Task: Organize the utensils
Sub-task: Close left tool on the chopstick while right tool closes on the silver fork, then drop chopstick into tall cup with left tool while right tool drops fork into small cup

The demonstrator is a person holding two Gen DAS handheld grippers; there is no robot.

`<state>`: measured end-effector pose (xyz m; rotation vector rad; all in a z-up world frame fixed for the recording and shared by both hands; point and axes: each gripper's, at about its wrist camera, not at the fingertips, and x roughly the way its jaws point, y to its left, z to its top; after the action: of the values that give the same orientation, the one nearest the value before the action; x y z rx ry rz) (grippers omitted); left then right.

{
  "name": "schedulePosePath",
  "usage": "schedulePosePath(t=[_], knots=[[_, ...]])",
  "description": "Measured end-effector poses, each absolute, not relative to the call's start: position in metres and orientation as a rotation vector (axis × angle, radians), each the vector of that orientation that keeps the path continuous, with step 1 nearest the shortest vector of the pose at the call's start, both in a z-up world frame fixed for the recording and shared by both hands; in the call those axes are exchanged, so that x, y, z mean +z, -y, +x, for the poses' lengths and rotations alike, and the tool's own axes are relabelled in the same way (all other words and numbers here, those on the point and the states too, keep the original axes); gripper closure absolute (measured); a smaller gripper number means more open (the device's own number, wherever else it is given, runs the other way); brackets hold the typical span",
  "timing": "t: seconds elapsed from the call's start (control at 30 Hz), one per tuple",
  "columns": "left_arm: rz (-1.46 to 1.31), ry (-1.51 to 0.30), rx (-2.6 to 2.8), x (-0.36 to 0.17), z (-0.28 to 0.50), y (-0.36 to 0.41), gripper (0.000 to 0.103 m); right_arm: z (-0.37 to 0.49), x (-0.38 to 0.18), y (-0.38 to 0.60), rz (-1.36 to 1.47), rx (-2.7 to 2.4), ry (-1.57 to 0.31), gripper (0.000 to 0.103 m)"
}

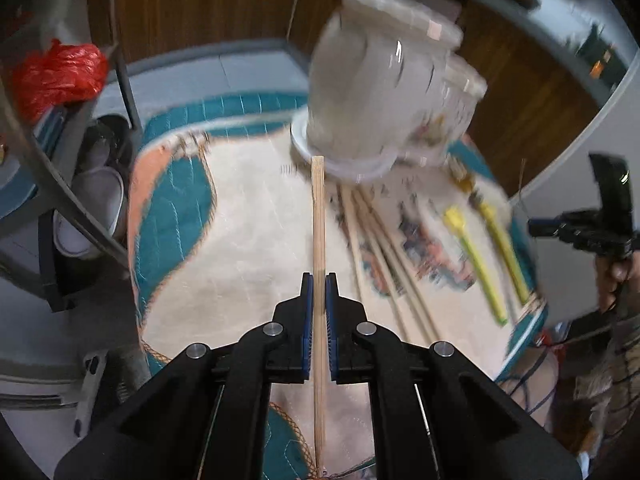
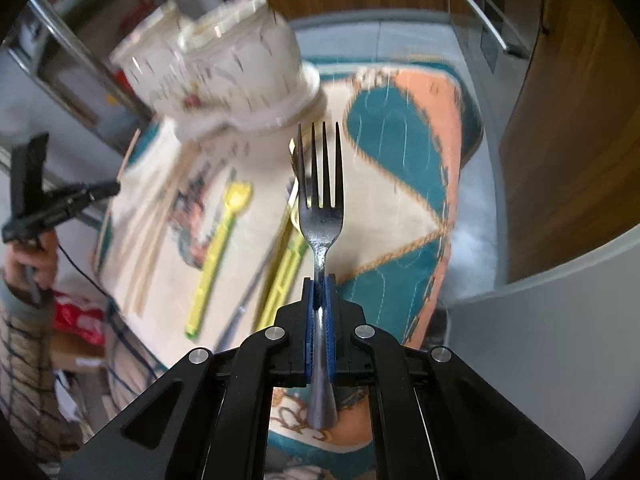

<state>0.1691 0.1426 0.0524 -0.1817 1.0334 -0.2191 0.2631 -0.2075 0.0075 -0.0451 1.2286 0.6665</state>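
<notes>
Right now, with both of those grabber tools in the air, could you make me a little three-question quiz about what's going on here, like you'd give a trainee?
1. True or false: the left gripper is shut on a wooden chopstick.
2. Multiple choice: what does the right gripper hold? A) a spoon B) a metal fork C) a knife
3. Fill in: the two long utensils lying side by side on the patterned cloth have handles coloured ____.

Key:
1. True; its blue pads clamp the stick, which points toward the clear plastic containers.
2. B; the tines point away from the camera.
3. Yellow-green.
</notes>
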Motion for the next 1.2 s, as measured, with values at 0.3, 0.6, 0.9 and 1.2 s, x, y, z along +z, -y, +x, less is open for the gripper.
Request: schedulePosePath(t=[0.3, 0.6, 0.9, 1.2], knots=[[-0.298, -0.727, -0.286, 0.115, 0.163, -0.144, 0.097, 0.262, 0.059, 0.204, 0.074, 0.708, -0.994, 0.097], [-0.336, -0.526, -0.312, 0.156, 0.181, -0.134, 0.097, 0.284, 0.103, 0.183, 0.132, 0.736, -0.808, 0.097], [-0.326, -0.246, -0.218, 0.206, 0.218, -0.121, 0.097, 0.299, 0.148, 0.142, 0.049, 0.696, -0.643, 0.097], [-0.325, -0.125, -0.080, 0.194, 0.260, -0.112, 0.097, 0.321, 0.145, 0.101, -0.036, 0.655, -0.590, 0.097]])
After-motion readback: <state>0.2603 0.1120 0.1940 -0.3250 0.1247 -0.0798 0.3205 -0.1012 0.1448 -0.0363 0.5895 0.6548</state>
